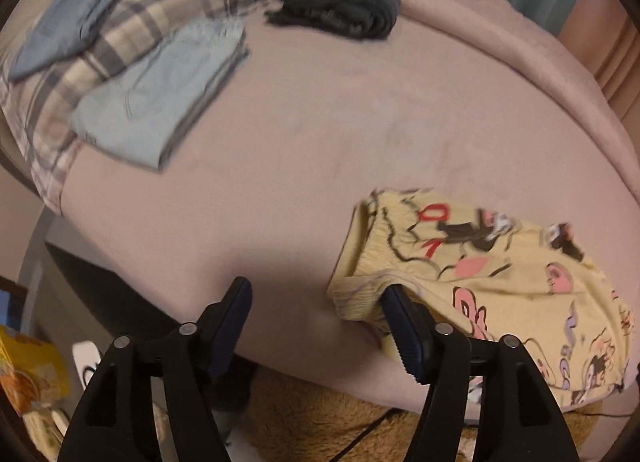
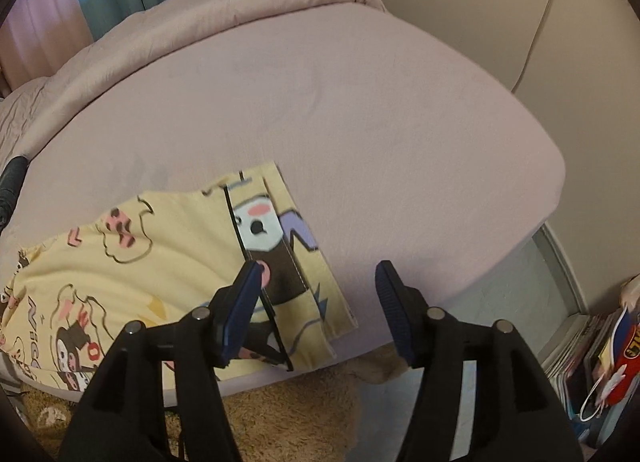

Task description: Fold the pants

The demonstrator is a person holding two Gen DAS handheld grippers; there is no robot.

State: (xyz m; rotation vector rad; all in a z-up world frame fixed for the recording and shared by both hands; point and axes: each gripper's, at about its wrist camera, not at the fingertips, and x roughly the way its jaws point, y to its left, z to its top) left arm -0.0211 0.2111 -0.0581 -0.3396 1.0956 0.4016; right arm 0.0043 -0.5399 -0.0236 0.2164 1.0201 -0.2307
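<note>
Yellow cartoon-printed pants (image 1: 500,282) are shown lying flat along the near edge of the bed (image 1: 320,134), their long axis running parallel to that edge, with the gathered waistband (image 1: 360,262) toward the left end and the leg hems (image 2: 304,262) toward the right end. The left gripper (image 1: 320,326) is held with its fingers spread wide and nothing between them; its right finger (image 1: 404,326) is seen at the waistband, touching or just over the fabric, while the other finger lies over bare sheet. The right gripper (image 2: 320,310) is likewise spread wide and empty; its left finger (image 2: 240,310) is placed over the hem end, and the other finger is beyond the hem, over bare sheet. Each end of the garment is thus nearer one gripper, and a lengthwise fold is judged to require both ends to be pinched. Folded light blue clothes (image 1: 160,102), a plaid cloth (image 1: 132,34) and a dark rolled garment (image 1: 340,6) are seen well apart toward the far left corner; nothing is seen between fingers and pants. A brown rug (image 2: 288,414) is visible below the near edge.
</note>
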